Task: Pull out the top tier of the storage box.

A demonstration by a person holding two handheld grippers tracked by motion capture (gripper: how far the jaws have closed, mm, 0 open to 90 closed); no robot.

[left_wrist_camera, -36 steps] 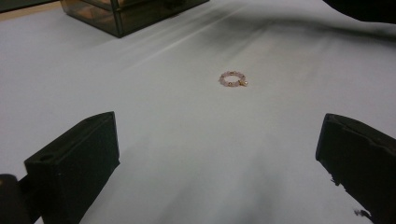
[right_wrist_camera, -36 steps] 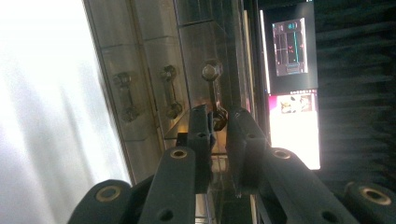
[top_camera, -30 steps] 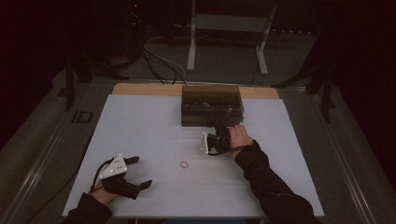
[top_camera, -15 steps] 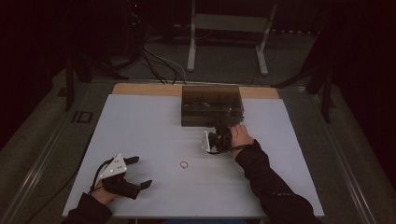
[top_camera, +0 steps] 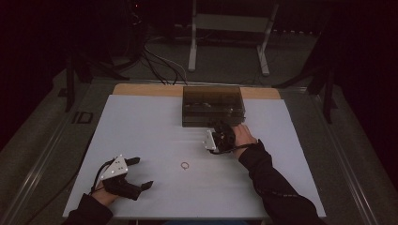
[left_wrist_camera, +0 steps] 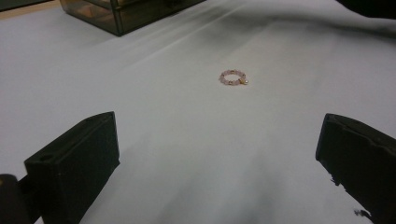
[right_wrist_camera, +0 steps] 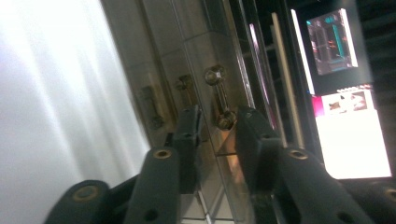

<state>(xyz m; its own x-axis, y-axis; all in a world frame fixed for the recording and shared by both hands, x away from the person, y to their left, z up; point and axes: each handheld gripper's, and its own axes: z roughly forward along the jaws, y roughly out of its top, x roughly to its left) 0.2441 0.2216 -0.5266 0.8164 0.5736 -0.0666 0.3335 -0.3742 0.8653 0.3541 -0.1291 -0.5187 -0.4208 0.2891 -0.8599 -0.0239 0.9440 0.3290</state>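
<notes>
While it rests on the white table (top_camera: 155, 117) at the lower left of the high view, the left gripper (top_camera: 136, 173) has its jaws spread wide, aimed toward a small pink beaded ring (left_wrist_camera: 232, 77) with a gold charm lying alone at mid-table, probably ready to collect it. Further up, right of centre, the right gripper (top_camera: 224, 129) sits turned on its side against the front of a smoked clear-plastic jewellery box (top_camera: 212, 96). Its jaws stand narrowly apart on either side of a small gold drawer handle (right_wrist_camera: 219, 100), seemingly lined up to pinch it and draw the drawer open.
</notes>
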